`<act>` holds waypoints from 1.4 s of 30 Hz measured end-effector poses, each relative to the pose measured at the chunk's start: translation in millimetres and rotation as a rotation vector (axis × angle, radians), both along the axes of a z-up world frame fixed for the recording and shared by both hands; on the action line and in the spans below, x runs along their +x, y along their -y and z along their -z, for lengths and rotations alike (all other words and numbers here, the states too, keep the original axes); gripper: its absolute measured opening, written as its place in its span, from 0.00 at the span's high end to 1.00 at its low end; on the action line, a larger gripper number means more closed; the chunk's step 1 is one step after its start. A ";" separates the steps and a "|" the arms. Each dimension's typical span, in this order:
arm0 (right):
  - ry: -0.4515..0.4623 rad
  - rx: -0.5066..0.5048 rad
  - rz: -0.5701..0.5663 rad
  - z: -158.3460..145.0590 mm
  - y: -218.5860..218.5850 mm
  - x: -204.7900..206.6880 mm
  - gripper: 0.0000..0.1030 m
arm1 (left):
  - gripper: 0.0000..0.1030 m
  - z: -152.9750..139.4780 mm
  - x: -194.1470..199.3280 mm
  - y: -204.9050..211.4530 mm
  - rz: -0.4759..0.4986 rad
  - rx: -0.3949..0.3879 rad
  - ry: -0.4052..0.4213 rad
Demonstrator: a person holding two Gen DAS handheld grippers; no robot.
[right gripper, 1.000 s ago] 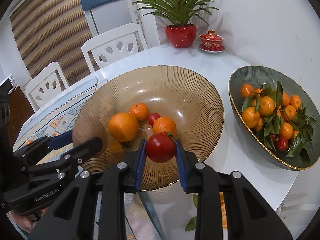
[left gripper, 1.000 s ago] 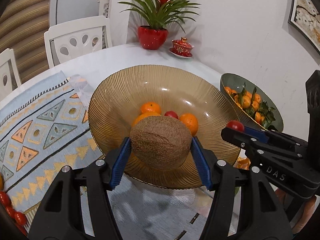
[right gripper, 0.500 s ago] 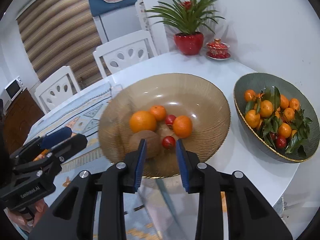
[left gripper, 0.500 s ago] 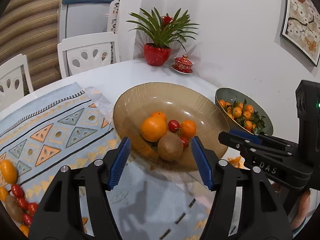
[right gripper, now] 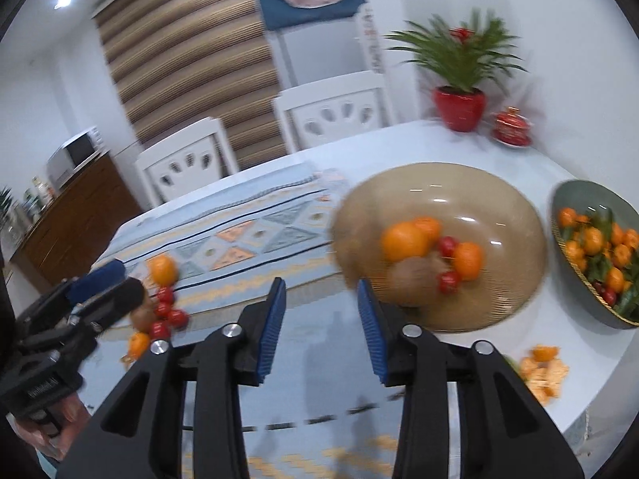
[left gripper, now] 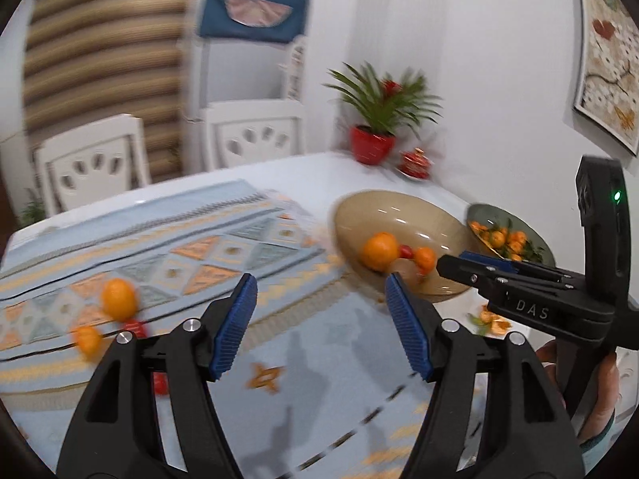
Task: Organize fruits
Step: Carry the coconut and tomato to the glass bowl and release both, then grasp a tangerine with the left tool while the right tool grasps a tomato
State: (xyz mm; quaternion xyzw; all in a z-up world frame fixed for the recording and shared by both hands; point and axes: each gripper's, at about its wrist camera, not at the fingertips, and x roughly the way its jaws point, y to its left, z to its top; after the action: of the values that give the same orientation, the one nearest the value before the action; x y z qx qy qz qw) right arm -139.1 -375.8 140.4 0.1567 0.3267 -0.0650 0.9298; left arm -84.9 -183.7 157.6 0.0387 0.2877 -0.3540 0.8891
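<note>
The amber glass bowl (right gripper: 499,207) holds a large orange (right gripper: 404,239), smaller oranges, a brown kiwi (right gripper: 413,275) and small red tomatoes (right gripper: 448,281). In the left wrist view the same bowl (left gripper: 383,211) lies ahead to the right. My left gripper (left gripper: 319,323) is open and empty above the patterned cloth. My right gripper (right gripper: 321,321) is open and empty, just left of the bowl's near rim. On the cloth at the left lie an orange (left gripper: 118,298), a smaller orange (left gripper: 88,341) and red tomatoes (right gripper: 167,313).
A green bowl (right gripper: 575,195) full of mandarins and leaves stands at the far right. Orange peel (right gripper: 543,367) lies near the table's front edge. A red potted plant (right gripper: 459,107) and red lidded cup (right gripper: 511,125) stand at the back. White chairs (right gripper: 331,115) ring the table.
Both grippers let go of their fruit into the amber bowl, the kiwi from the left and a tomato from the right, then pulled back and swung left toward the cloth.
</note>
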 end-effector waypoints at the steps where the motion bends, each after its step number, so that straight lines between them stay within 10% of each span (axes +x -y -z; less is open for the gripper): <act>1: -0.001 -0.003 -0.029 -0.2 -11.8 5.3 0.59 | 0.34 -2.6 0.3 -13.7 -0.025 -0.005 0.005; 14: -0.135 -0.045 -0.349 58.8 -146.2 104.2 0.59 | 0.34 54.2 45.1 -165.7 -0.320 0.028 -0.154; 20: -0.145 -0.036 -0.435 97.7 -169.6 137.8 0.58 | 0.34 113.2 68.5 -144.4 -0.156 0.045 -0.338; 30: -0.186 -0.052 -0.464 119.9 -184.7 154.5 0.59 | 0.34 136.8 79.3 -136.0 -0.195 0.054 -0.326; 42: -0.200 -0.095 -0.466 124.8 -192.5 154.1 0.69 | 0.60 141.6 79.5 -127.0 -0.214 0.110 -0.293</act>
State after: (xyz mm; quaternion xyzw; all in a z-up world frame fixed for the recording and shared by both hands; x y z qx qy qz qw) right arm 14.9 -183.3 15.6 0.0259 0.4409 0.1205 0.8891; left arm -5.4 -56.7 16.1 0.0046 0.4355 -0.2429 0.8668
